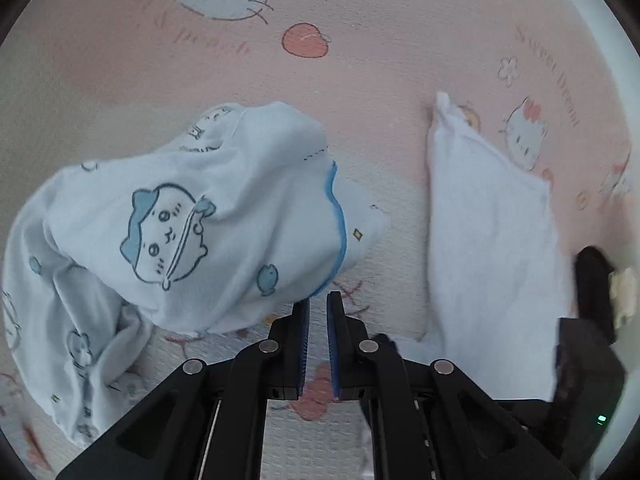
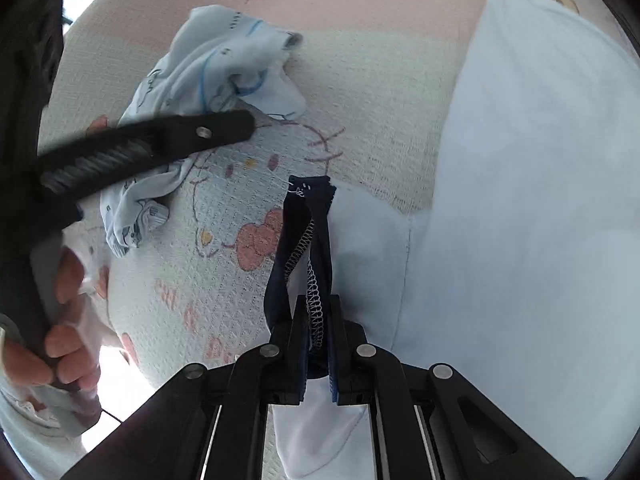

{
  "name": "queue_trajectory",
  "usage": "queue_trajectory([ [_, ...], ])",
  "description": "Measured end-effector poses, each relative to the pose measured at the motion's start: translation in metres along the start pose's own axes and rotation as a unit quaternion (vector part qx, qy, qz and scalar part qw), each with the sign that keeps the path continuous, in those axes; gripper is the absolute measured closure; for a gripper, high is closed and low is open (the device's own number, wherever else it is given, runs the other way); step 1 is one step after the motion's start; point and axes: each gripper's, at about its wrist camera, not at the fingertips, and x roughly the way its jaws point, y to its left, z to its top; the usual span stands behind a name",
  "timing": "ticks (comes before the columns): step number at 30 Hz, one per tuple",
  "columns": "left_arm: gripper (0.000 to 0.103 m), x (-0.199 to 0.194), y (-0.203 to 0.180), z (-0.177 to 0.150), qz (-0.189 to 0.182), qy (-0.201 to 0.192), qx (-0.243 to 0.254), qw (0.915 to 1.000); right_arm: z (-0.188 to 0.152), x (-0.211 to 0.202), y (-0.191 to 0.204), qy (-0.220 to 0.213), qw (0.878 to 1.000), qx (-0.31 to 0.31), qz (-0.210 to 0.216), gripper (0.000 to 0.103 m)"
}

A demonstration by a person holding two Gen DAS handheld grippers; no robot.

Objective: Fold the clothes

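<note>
While the right gripper [image 2: 318, 312] is clamping the dark-edged hem [image 2: 308, 232] of the plain white garment [image 2: 540, 200], the left gripper [image 1: 318, 308] is hanging just above the pink cartoon-print mat [image 1: 380, 60] with its jaws drawn nearly together and nothing between the blue pads. From the right wrist view the dark hem with its zigzag stitching is running straight into the pinch, and the rest of that garment is spreading away to the right across the mat. A second piece, the pale blue printed garment [image 1: 192, 232], is lying crumpled beside the left gripper, its blue-trimmed edge just ahead of the fingertips but not caught by them. A hand [image 2: 60, 340] is gripping the left tool's handle at the edge of the right view.

To my eye, the white piece is being taken up for folding. Doing it well probably means keeping the right pinch firmly on the hem, bringing the left gripper over to a matching corner on the same edge, and drawing the cloth taut and flat before any fold is made. The printed piece looks best left where it is, well apart from the white one, so the two are not tangling.
</note>
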Motion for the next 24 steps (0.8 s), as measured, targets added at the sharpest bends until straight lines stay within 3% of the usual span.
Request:
queue_trajectory([
  [2,0.096,-0.008,-0.005,-0.004,-0.017,-0.005,0.017,0.9997,0.002,-0.002,0.000,-0.003,1.000,0.002,0.028,0.094],
  [5,0.095,-0.013,-0.018,-0.013,0.002,0.005,0.048,0.9988,0.006,-0.015,0.001,-0.026,0.999,0.005,0.030,0.090],
  [10,0.095,-0.017,-0.025,-0.032,0.004,0.028,0.071,0.9971,0.011,-0.042,0.000,-0.046,0.998,-0.004,0.031,0.070],
  [16,0.094,-0.004,-0.008,-0.052,-0.042,0.067,-0.009,0.9968,0.023,-0.063,-0.008,-0.033,0.999,-0.011,-0.026,0.066],
  [20,0.093,-0.009,0.006,-0.072,-0.081,0.063,-0.059,0.9929,0.015,-0.067,-0.028,-0.017,1.000,0.010,-0.021,0.066],
  [24,0.093,-0.017,0.021,-0.097,-0.112,0.057,-0.108,0.9862,-0.003,-0.062,-0.034,-0.005,0.999,0.035,-0.002,0.049],
])
